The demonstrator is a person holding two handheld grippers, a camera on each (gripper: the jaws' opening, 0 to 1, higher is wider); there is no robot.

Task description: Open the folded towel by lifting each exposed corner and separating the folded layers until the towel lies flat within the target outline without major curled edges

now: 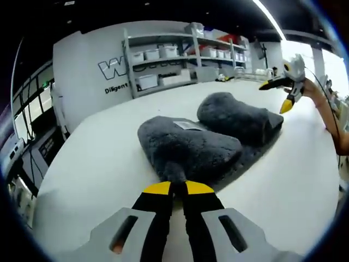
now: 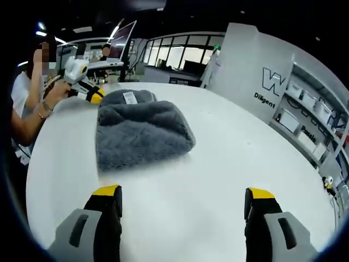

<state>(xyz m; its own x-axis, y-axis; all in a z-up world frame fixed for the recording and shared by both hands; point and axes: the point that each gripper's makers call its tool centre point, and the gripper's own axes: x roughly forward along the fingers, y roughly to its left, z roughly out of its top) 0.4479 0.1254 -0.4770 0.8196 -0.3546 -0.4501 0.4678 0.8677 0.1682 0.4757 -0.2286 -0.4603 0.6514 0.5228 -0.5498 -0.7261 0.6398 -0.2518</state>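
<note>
1. In the left gripper view, the left gripper has its yellow-tipped jaws pinched together on the near edge of the grey towel.
2. The towel lies folded in two fluffy humps on the white table, a small label on top.
3. In the right gripper view, the right gripper hovers above the table with jaws spread wide, holding nothing, short of the towel.
</note>
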